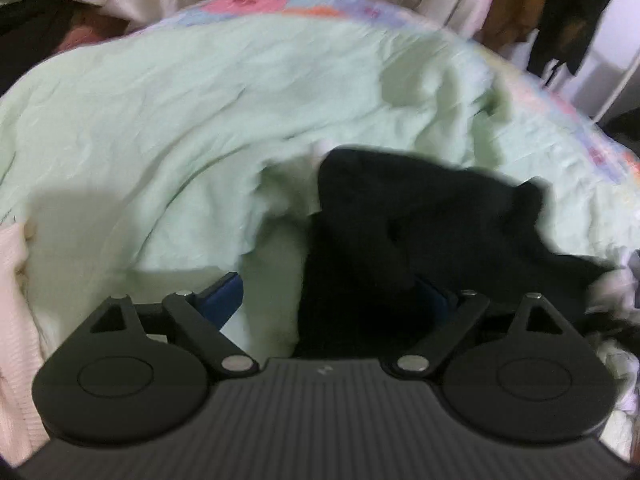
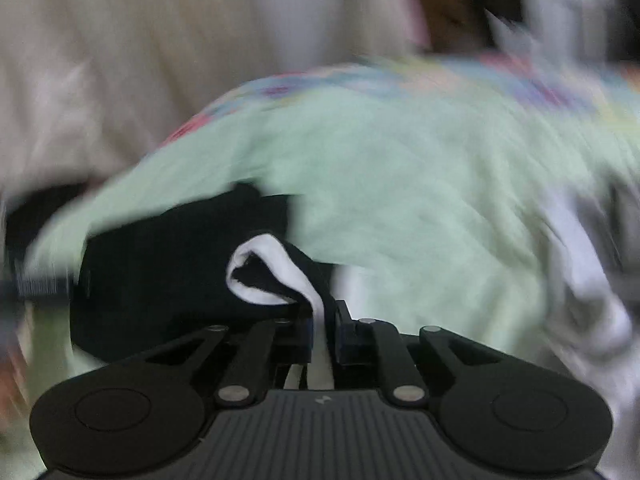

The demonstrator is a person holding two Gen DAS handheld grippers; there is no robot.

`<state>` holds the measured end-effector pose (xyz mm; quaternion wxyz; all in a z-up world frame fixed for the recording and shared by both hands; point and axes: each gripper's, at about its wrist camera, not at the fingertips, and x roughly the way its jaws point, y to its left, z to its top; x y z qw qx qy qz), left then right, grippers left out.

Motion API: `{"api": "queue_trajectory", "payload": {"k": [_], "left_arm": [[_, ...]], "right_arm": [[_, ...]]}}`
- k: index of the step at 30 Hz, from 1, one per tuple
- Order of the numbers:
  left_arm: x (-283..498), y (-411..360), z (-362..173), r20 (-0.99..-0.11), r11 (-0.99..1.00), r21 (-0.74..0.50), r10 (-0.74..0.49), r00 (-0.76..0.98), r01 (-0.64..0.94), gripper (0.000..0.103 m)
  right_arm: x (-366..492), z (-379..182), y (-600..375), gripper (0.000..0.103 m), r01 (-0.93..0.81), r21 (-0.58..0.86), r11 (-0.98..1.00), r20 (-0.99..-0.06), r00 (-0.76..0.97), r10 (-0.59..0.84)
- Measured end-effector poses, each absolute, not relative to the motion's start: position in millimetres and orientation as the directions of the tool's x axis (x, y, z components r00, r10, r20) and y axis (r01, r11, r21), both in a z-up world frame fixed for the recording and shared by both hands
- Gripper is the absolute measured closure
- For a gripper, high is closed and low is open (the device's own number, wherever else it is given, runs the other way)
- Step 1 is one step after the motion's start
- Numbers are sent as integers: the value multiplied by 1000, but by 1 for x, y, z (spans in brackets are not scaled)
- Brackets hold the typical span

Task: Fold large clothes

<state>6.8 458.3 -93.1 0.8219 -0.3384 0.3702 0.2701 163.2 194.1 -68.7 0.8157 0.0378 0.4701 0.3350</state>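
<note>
Right gripper (image 2: 324, 320): I had it pinching the black garment's (image 2: 168, 272) white-lined edge, cloth bunched lower left.
Left gripper (image 1: 336, 292): spread wide, black garment (image 1: 400, 232) draped over its right finger, pale green sheet (image 1: 180, 120) behind.

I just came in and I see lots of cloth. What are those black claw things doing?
A person is holding two grippers and folding clothes on a bed. The right gripper is shut on a black garment at its white-lined edge. The left gripper is open, its fingers spread, with the same black garment bunched between them. A pale green sheet lies underneath. The right view is blurry.
</note>
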Motion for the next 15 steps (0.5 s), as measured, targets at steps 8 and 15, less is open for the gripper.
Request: {"api": "queue_trajectory", "payload": {"k": [8,15], "left_arm": [[-12,474,-86,-752,554,-441,203,628,-707,12],[-15,484,-95,-717,543,-520,142,683,-659,10]], "right_arm": [[163,-41,211,64,-538,373,756,-672,404,620],[172,-52,259,50,-582,350,734,-672,390,630]]}}
